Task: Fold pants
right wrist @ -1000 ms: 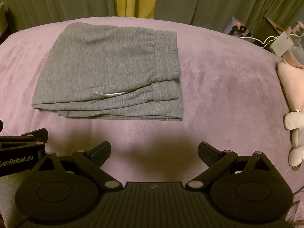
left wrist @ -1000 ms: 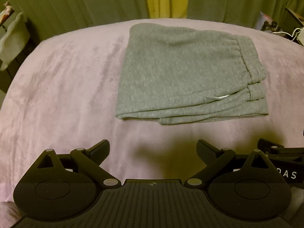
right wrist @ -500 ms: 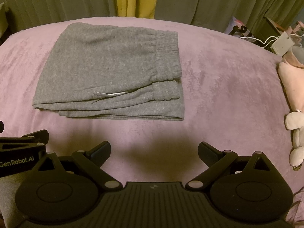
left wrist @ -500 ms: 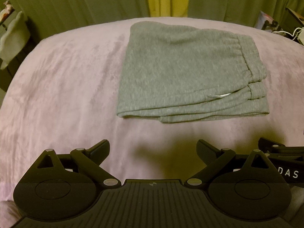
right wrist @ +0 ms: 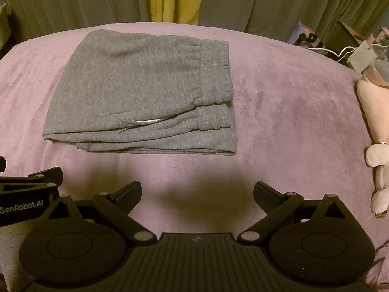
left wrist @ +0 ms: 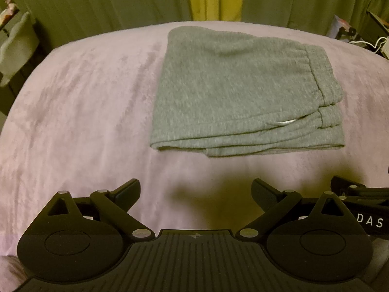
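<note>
Grey sweatpants lie folded into a flat stack on the pink bed cover, waistband to the right, layered edges facing me; they also show in the right wrist view. My left gripper is open and empty, held back from the near edge of the pants. My right gripper is open and empty, also short of the pants. Each gripper's body shows at the edge of the other's view, the right one and the left one.
Green and yellow curtains hang behind the bed. A pink plush pillow and a white stuffed toy lie at the bed's right edge. A white box with cables stands at the back right. A pale cloth hangs at the left.
Both grippers have drifted very slightly; the pants sit a touch higher in the left view. Both stay open and empty and the pants have not moved.
</note>
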A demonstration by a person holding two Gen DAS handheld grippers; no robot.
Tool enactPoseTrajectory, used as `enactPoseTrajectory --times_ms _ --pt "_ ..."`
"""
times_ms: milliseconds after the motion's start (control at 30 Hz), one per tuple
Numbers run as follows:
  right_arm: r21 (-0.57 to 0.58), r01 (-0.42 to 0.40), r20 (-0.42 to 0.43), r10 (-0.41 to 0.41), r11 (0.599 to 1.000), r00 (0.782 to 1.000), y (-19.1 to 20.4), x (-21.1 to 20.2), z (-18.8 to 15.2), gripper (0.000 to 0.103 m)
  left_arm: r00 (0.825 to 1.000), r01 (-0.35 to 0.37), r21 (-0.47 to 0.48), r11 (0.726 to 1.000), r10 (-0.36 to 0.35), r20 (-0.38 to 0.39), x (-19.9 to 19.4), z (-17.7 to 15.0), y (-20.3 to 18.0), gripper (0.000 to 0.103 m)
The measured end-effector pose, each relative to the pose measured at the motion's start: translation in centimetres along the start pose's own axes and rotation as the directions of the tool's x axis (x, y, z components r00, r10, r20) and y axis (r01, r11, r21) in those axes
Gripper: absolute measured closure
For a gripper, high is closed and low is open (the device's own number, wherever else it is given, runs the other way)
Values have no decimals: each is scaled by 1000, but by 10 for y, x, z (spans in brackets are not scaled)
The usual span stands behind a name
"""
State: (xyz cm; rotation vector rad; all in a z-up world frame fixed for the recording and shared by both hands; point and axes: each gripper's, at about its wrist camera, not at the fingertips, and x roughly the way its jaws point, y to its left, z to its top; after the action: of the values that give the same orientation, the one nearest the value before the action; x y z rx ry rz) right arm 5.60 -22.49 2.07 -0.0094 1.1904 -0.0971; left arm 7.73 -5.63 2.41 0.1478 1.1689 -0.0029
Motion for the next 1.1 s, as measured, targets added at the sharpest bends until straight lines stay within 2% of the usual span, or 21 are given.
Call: enactPoseTrajectory --times_ms 1100 --pt "2 -17 4 17 1000 1000 -1 -1 1 4 1000 5 -20 1000 -5 -11 2 -2 2 2"
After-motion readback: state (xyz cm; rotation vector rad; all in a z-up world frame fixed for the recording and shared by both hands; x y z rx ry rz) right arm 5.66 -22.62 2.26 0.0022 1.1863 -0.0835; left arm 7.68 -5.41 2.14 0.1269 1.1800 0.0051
